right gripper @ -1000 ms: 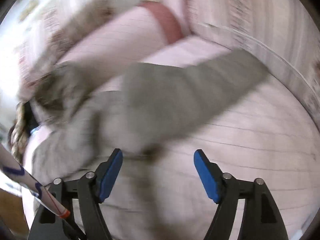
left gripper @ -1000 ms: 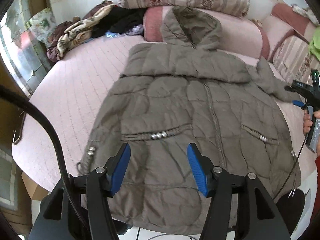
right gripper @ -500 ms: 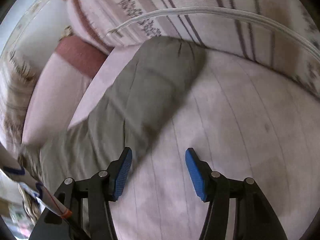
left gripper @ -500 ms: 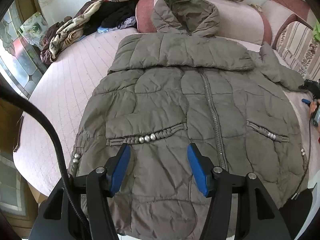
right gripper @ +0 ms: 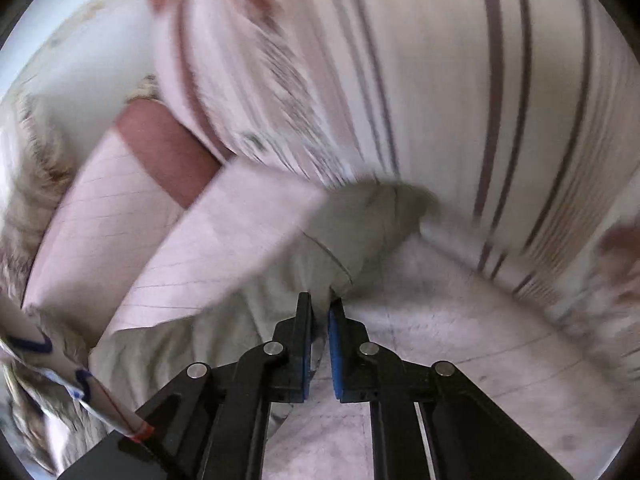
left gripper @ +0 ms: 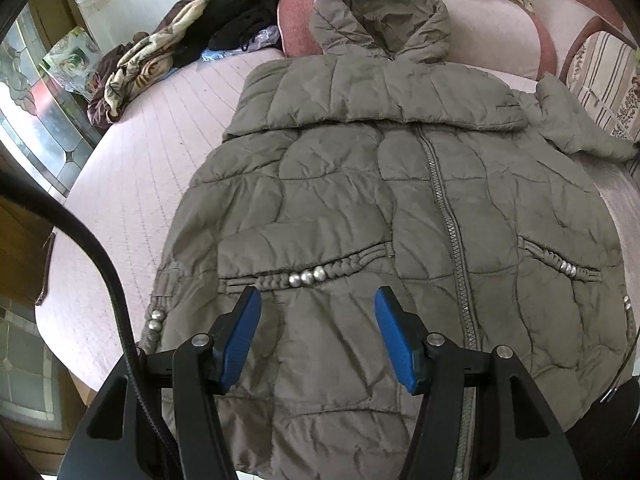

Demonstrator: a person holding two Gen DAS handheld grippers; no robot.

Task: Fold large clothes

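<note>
An olive-grey quilted hooded winter coat (left gripper: 400, 208) lies spread flat, front side up, on a bed with a pale pink quilted cover (left gripper: 132, 184). Its zipper (left gripper: 448, 216) is closed and runs down the middle. The hood (left gripper: 380, 16) rests against a pink and dark-rose bolster cushion (left gripper: 492, 36) at the head of the bed. One sleeve (left gripper: 572, 124) lies out at the right side of the left wrist view, near a striped cushion (left gripper: 604, 76). On each side of the front there is a braided pocket trim with silver beads (left gripper: 308, 276).

The left gripper (left gripper: 318, 332) hangs above the lower part of the coat with its blue-padded fingers (left gripper: 240, 336) spread wide apart, and nothing is between them.

In the right wrist view, which is blurred, the right gripper (right gripper: 320, 332) has its fingers pressed nearly together on the edge of the sleeve (right gripper: 352, 232), near the cuff end. This end lies close to a big striped pillow (right gripper: 460, 92).

At the far left corner of the bed there is a heap of other clothes, patterned and black (left gripper: 176, 56). A window with coloured glass (left gripper: 36, 112) is beside the bed.
</note>
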